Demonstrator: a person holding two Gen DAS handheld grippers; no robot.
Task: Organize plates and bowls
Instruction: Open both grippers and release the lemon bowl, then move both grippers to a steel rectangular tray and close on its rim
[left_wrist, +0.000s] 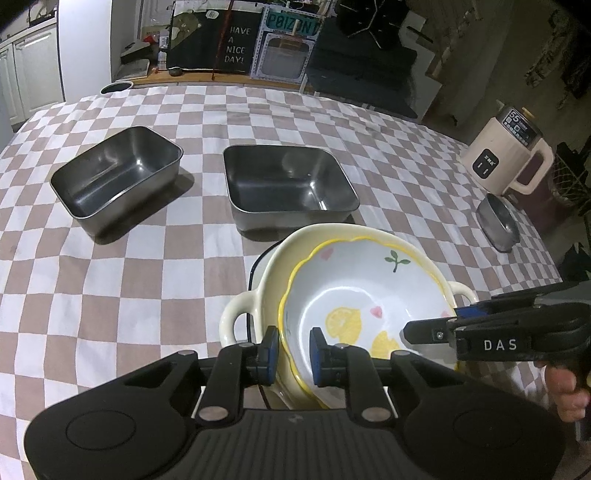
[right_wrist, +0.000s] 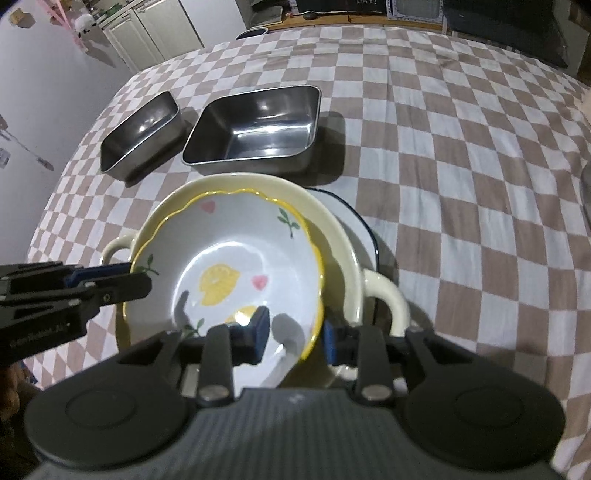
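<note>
Glazed lemon-print bowl (left_wrist: 369, 295), slippery, breakable, nested; left tool (left_wrist: 292, 354) and right tool (right_wrist: 295, 341) loosely straddle its nine and three o'clock rim.

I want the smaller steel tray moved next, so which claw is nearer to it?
Left. The left claw straddles the lemon bowl's rim on the side facing the smaller steel tray; the right claw straddles the opposite rim.

We note a table under a brown-and-white checked cloth (left_wrist: 147, 280). At 12 o'clock, a dark board (left_wrist: 221, 40) reading "HAVE A NICE DAY!". White cabinets (left_wrist: 26, 70) at 10 o'clock. Cream appliance (left_wrist: 508, 155) at 2 o'clock. Lighting dim.
</note>
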